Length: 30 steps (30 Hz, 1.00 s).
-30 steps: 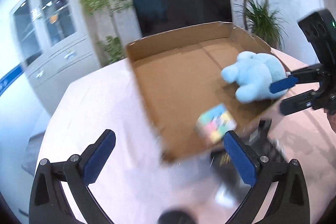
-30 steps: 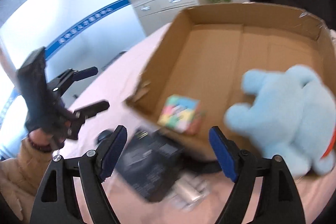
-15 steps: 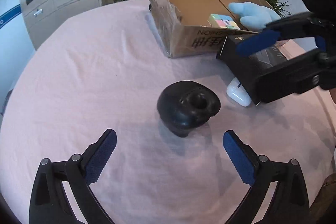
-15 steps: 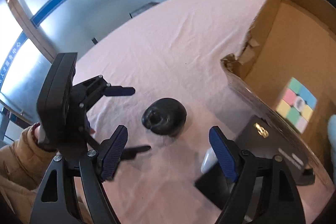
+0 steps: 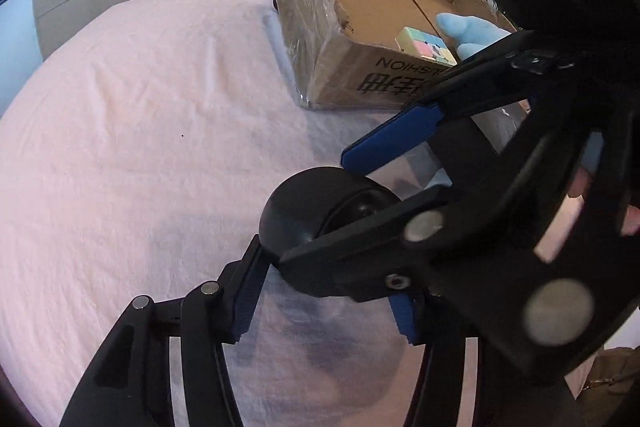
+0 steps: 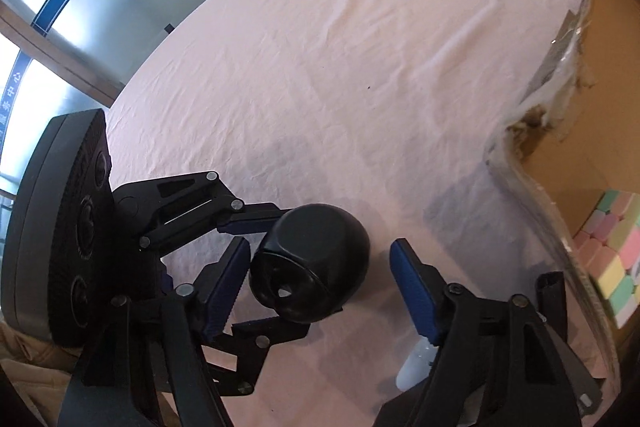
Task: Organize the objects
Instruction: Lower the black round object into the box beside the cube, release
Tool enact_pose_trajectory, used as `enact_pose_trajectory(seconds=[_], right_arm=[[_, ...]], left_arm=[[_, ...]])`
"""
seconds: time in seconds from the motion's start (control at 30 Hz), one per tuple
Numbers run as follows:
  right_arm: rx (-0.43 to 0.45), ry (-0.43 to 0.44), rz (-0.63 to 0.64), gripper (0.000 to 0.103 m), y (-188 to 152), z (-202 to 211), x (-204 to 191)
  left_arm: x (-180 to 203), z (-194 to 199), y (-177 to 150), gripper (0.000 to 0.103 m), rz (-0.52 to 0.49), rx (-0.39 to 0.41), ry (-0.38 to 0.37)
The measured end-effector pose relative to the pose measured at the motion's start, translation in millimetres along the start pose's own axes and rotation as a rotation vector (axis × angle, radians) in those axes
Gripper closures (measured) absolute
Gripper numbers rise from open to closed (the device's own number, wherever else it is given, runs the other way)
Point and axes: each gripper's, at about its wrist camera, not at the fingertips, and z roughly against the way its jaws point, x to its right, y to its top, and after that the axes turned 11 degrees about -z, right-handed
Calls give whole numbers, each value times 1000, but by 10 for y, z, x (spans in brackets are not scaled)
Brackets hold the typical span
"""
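- Left gripper (image 6: 276,273): jaws closing, pads on opposite sides of the round black object (image 6: 310,263), which rests on the pink tablecloth (image 6: 340,67).
- Right gripper (image 6: 320,287): jaws closing around the same object; left pad just beside it, right pad apart.
- Cardboard box (image 5: 360,79): beyond the jaws, holding a pastel cube (image 5: 424,45) and a blue plush toy (image 5: 468,31).

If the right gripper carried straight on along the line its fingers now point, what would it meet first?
Most likely the black round object, which lies between the closing fingers of the right gripper; one finger looks close to it, the other clear. The left gripper brackets it too. Past it lies the pink tablecloth.
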Motion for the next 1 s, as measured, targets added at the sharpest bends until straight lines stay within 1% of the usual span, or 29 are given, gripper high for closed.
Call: enact_pose_trajectory(seconds=[0.03,0.2,0.27,0.37,0.5,0.57,0.67,0.73,0.8,0.83,0.93,1.0], right_arm=[[2,3,3,42,12,1,-21],[29,-39,38,43,-100,49,-91],[39,-39,41,43,-125,76,-112],[70,-20,38,43,-151,234,-118],[151,-3,44,43,-181,640,-98],[194,5,32,43,-165,871,-16],[264,22,-18,43,-73,1210,265],[294,25,-50,43,-21,1374,470],[318,32,-84,44,44,1463,694],[325,34,-96,44,69,1496,799],[327,44,-135,44,179,1428,1051],[320,60,-153,44,228,1378,1195]], left_arm=[[9,-3,0,49,0,2,3],[66,11,-16,50,4,10,-3],[129,45,-28,50,-5,14,6],[184,153,6,50,-11,41,7],[288,340,313,50,-85,85,35],[324,407,555,50,-122,109,36],[401,363,929,50,-175,136,41],[431,274,1160,50,-193,138,31],[482,112,1393,50,-208,132,22],[484,50,1459,50,-211,125,16],[466,-161,1633,50,-207,95,3],[446,-292,1667,50,-198,69,1]])
